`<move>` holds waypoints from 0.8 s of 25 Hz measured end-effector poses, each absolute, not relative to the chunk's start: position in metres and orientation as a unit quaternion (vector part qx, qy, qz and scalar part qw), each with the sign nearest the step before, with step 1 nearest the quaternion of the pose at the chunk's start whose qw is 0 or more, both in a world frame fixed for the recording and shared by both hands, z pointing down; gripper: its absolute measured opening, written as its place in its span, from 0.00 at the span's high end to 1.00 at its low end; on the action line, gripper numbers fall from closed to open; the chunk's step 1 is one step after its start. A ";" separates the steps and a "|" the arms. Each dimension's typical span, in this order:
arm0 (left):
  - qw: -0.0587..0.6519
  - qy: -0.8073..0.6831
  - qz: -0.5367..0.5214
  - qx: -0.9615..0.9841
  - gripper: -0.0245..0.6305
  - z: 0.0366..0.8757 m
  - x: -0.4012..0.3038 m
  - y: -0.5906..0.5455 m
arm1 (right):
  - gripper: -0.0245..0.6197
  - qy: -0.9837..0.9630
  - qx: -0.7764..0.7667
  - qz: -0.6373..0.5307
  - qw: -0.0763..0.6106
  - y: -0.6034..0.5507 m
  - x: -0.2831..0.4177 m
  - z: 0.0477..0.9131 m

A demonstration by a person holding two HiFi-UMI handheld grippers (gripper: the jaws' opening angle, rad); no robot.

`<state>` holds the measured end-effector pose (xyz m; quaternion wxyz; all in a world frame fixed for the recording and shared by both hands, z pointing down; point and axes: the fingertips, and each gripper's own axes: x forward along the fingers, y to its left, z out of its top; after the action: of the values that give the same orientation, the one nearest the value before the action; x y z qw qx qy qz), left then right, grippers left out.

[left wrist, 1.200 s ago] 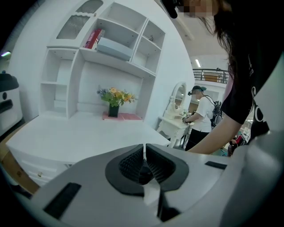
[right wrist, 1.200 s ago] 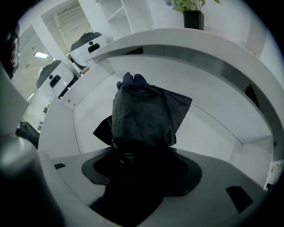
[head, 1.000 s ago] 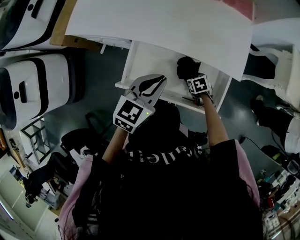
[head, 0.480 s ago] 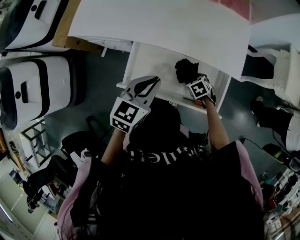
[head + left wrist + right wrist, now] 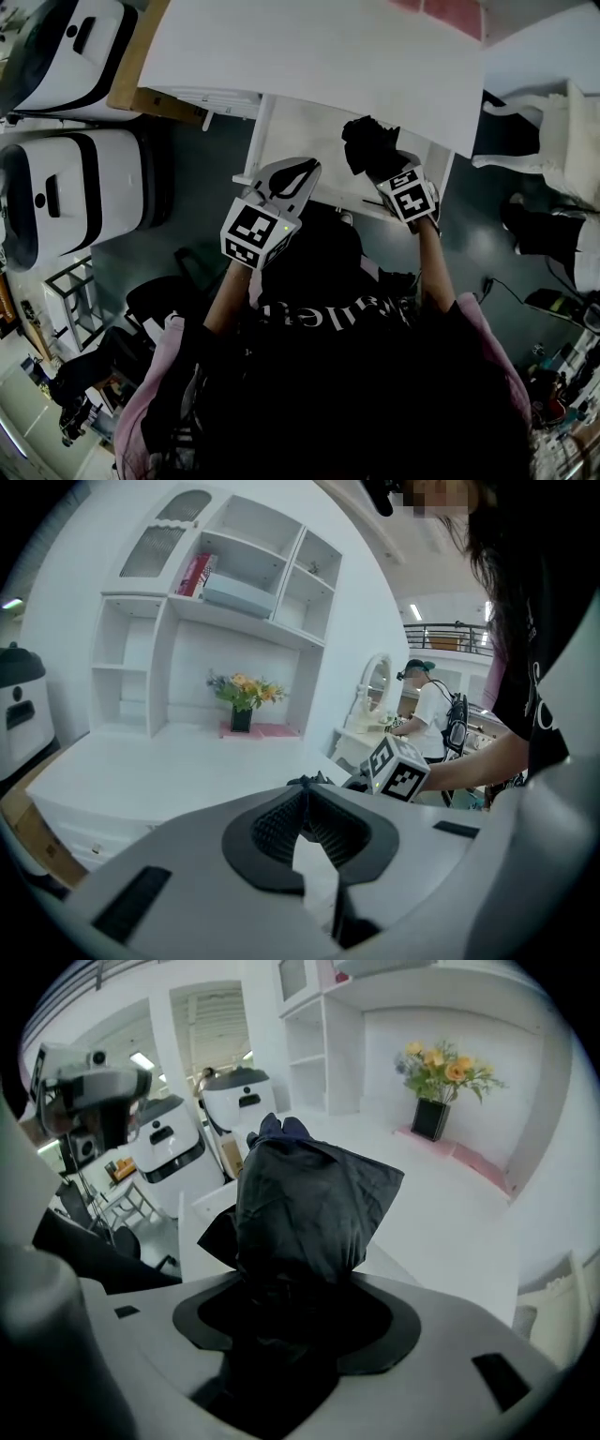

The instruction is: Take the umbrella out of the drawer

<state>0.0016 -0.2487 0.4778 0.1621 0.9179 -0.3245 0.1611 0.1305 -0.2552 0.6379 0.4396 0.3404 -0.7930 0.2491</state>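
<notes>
Clamping umbrella: right gripper (left closed)

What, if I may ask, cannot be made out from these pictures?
The right gripper: its contact surfaces, right gripper view, covered by the umbrella fabric.
The drawer: its rear, head view, under the desktop.
The books: titles, left gripper view, too small.
The umbrella handle: every view, lost in dark folds.

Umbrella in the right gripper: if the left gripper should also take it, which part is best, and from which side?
Probably the free end of the folded umbrella, which sticks out beyond the right gripper. The left gripper, shut and empty, could open and close across that bundle from the left.
</notes>
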 end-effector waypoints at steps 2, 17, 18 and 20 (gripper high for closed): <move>0.158 -0.326 0.159 0.919 0.93 0.473 0.005 -0.246 | 0.53 -0.801 0.358 0.256 0.407 -0.253 0.129 0.614; 0.130 -0.332 0.147 0.923 0.93 0.446 0.026 -0.182 | 0.53 -0.820 0.414 0.262 0.295 -0.172 0.140 0.516; 0.132 -0.336 0.147 0.921 0.93 0.447 0.026 -0.176 | 0.53 -0.820 0.416 0.265 0.289 -0.165 0.141 0.514; 0.134 -0.344 0.147 0.918 0.93 0.448 0.029 -0.163 | 0.53 -0.821 0.420 0.268 0.280 -0.150 0.145 0.512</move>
<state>0.0285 -0.1627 0.4479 0.1337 0.9177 -0.3439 0.1472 0.1446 -0.1499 0.5123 0.2795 0.4195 -0.8209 0.2684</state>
